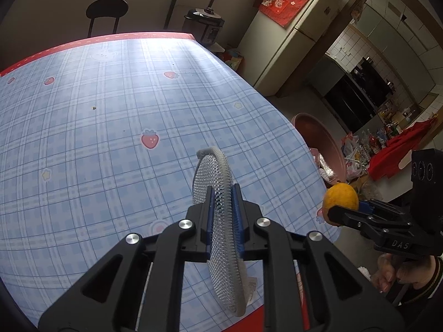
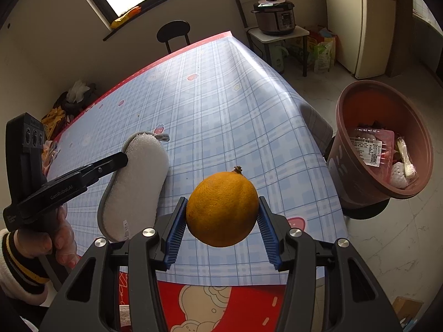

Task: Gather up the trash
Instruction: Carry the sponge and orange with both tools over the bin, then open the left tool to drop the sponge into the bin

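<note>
Right wrist view: the trash bin (image 2: 357,152) is seen beside the table (image 2: 221,105). A sponge pad (image 2: 133,182) is pinched by the left gripper (image 1: 223,203). An orange (image 2: 223,209) is clamped by the right gripper (image 2: 221,221); a drop short of the bin is risked if released early.

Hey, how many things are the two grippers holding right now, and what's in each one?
2. The left gripper clamps a flat scrubbing pad on edge above the table. The right gripper holds an orange near the table's edge, beside the trash bin.
</note>
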Demonstrator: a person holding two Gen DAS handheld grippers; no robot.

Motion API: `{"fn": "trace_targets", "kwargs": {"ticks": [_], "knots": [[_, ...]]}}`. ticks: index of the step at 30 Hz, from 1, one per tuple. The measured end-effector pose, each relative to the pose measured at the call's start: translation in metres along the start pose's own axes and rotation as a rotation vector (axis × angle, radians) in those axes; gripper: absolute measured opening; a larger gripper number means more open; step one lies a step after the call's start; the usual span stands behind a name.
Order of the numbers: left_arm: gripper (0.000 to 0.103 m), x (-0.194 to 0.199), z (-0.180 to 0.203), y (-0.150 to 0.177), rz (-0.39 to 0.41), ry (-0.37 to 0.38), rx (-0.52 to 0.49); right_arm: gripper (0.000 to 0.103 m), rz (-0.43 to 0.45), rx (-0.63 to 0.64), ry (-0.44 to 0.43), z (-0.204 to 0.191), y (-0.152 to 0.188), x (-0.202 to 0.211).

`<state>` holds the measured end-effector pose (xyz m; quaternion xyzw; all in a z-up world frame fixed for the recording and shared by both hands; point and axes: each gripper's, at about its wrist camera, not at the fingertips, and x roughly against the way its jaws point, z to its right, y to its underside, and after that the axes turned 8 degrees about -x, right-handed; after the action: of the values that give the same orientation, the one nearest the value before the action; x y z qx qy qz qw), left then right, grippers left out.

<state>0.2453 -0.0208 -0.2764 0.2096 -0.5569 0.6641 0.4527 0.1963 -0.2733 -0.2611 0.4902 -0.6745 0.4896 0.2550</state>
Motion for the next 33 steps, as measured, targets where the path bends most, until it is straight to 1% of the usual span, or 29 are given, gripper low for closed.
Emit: {"fn": "trace_targets", "kwargs": {"ticks": [7, 11, 14, 16, 19, 22, 25, 29, 33], "knots": [[0.014, 0.007, -0.004, 0.002, -0.006, -0.007, 0.017, 0.050, 0.030, -0.016, -0.009, 0.006, -0.003, 0.012], [0.014, 0.030, 0.003, -0.013, 0.057, 0.020, 0.014, 0.050, 0.076, -0.022, -0.009, 0.016, -0.007, 0.029], [0.014, 0.048, 0.016, -0.034, 0.115, 0.037, -0.009, 0.050, 0.119, -0.043, -0.002, 0.030, -0.010, 0.047], [0.014, 0.055, 0.031, -0.047, 0.146, 0.045, -0.036, 0.050, 0.149, -0.063, 0.007, 0.044, -0.011, 0.059], [0.014, 0.057, 0.058, -0.065, 0.172, 0.071, -0.075, 0.050, 0.188, -0.104, 0.030, 0.072, -0.012, 0.076], [0.015, 0.050, 0.090, -0.081, 0.182, 0.105, -0.111, 0.050, 0.219, -0.155, 0.058, 0.105, -0.011, 0.093], [0.015, 0.034, 0.125, -0.094, 0.178, 0.137, -0.149, 0.050, 0.242, -0.209, 0.087, 0.139, -0.009, 0.106], [0.015, 0.003, 0.172, -0.110, 0.158, 0.174, -0.191, 0.050, 0.264, -0.263, 0.123, 0.183, -0.008, 0.121], [0.015, -0.034, 0.214, -0.124, 0.142, 0.201, -0.218, 0.050, 0.281, -0.290, 0.144, 0.219, -0.012, 0.133]]}}
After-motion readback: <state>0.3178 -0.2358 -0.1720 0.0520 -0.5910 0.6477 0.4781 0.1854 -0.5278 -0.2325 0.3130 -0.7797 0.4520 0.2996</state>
